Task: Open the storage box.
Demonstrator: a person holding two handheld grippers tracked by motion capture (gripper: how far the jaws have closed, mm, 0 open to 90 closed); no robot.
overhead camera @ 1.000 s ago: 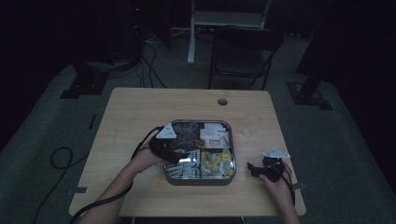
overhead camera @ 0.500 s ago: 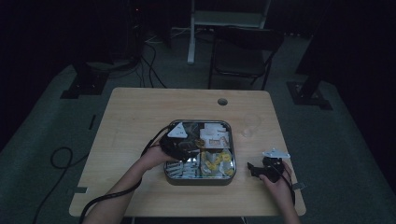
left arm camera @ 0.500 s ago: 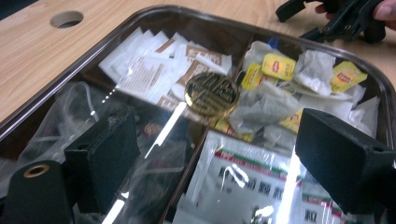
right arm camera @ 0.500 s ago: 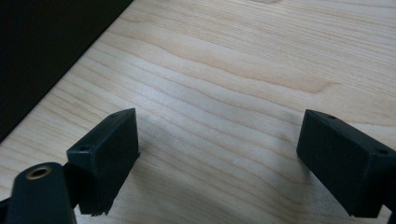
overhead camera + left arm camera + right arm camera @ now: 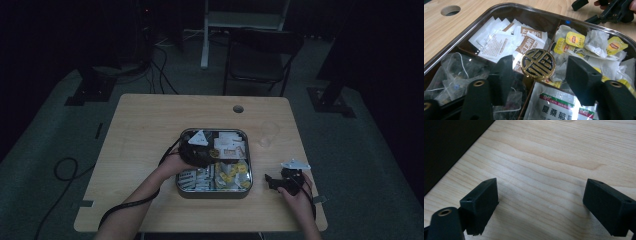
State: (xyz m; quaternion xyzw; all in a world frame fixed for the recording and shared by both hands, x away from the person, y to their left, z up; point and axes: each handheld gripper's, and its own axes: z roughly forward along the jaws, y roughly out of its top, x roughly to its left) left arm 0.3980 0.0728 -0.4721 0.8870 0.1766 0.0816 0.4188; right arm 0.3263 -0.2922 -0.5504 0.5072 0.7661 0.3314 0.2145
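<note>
High view: the left gripper point(image 5: 199, 150) hung over the dark square lidded tin point(image 5: 215, 190) mid-frame. Left gripper view: jaws spread either side of the round gold knob point(image 5: 538, 64), not touching. Right gripper view: right gripper point(image 5: 540, 202) wide open over bare light wooden table point(image 5: 549, 157), edge upper left.

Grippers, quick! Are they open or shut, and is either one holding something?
Left gripper: open, holding nothing, its jaws either side of the round gold knob.
Right gripper: open, empty, over the table.
</note>
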